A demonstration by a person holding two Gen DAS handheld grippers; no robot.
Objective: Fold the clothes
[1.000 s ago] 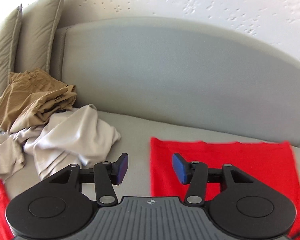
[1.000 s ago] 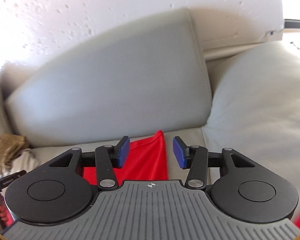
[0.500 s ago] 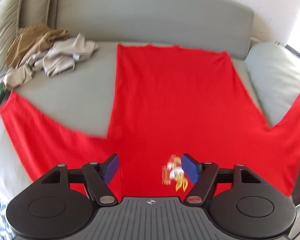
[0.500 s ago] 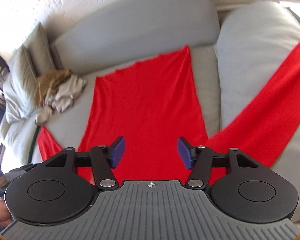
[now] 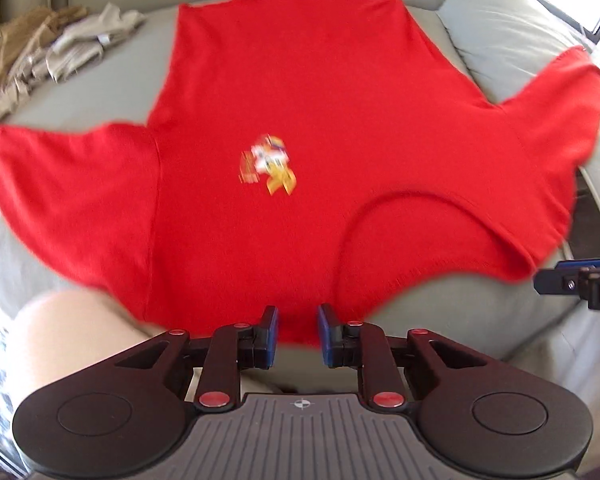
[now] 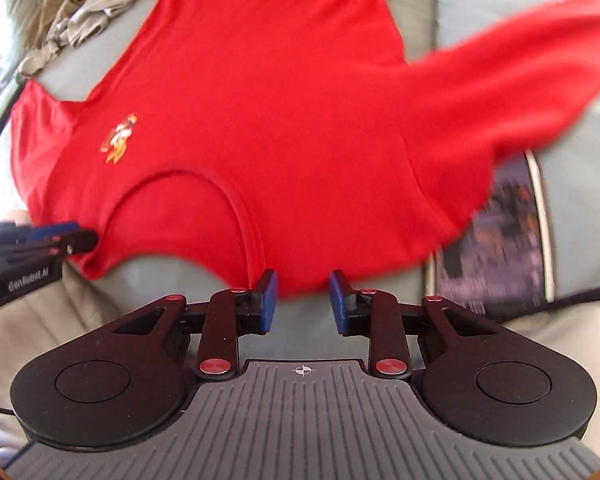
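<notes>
While my left gripper (image 5: 298,334) narrows, its jaws having just been closing, the red shirt's (image 5: 300,92) near shoulder edge sits between the blue pads (image 5: 271,336) at the bottom centre of its view, though a gap remains and I judge the cloth not yet pinched. My right gripper (image 6: 303,300) has likewise been closing, its pads (image 6: 269,300) straddling the shoulder edge just right of the collar (image 6: 236,208), still apart. Half a second ago both views looked across the shirt from farther back; now the collar end lies right under my fingers. The shirt lies flat on the grey sofa (image 5: 500,32), hem at the top, sleeves spread to either side, a heap of beige clothes (image 5: 60,44) upper left. I take this as both shoulders about to be gripped for the first fold.
</notes>
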